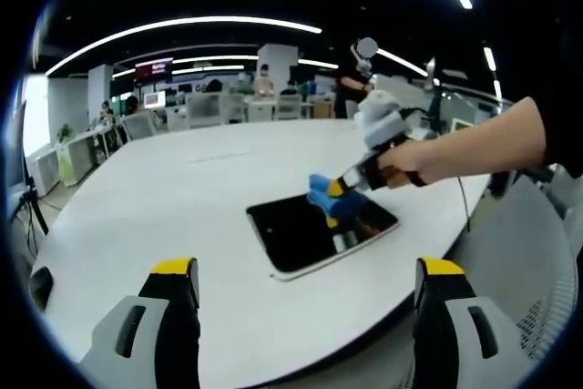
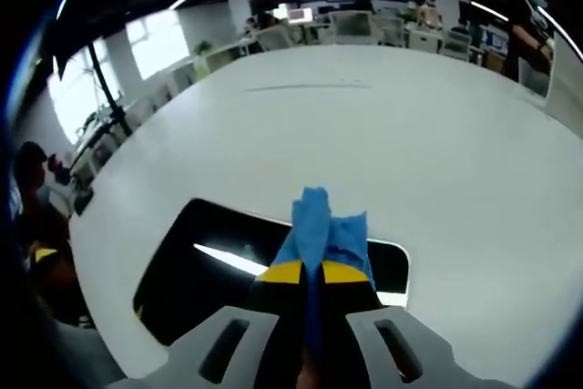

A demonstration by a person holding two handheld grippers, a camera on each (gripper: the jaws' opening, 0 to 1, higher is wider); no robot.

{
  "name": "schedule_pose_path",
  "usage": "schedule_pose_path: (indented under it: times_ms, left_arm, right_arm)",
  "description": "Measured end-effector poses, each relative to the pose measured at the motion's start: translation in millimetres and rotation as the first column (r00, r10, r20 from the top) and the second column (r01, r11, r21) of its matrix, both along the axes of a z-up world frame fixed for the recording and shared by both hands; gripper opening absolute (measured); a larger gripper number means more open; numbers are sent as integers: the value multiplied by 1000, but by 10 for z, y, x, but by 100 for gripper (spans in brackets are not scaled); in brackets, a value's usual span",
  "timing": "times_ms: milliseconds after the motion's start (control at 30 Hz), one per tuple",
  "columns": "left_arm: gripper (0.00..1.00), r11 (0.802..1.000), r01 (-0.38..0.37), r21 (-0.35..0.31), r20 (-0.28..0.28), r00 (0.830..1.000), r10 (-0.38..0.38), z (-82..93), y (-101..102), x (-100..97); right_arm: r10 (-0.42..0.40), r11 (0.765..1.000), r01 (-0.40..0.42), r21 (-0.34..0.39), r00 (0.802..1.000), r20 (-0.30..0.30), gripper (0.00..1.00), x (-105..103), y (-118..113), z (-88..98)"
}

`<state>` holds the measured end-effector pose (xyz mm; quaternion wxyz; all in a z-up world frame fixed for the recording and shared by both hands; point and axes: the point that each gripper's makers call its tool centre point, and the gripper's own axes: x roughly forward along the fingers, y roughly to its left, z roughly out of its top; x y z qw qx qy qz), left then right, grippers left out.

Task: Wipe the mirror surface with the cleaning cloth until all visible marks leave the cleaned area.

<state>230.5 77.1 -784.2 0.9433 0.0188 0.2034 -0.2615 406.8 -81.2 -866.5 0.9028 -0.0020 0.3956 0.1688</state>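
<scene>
We see the right tool [image 2: 312, 272] clamped tight on the blue cleaning cloth [image 2: 321, 230], which it presses onto the dark mirror [image 1: 305, 239] lying flat on the white desk [image 1: 182, 198]. Our left tool [image 1: 308, 289] hangs spread wide and empty, the mirror just ahead of it. Marks on the glass seem too faint to judge.
</scene>
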Motion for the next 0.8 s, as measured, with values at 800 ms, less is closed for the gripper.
schedule_pose_path:
  times_ms: [800]
  left_arm:
    - [98, 1000, 3, -5, -3, 1000, -3, -4, -3, 1]
  right_arm:
    - [43, 997, -42, 62, 999, -13, 1, 27, 528, -20]
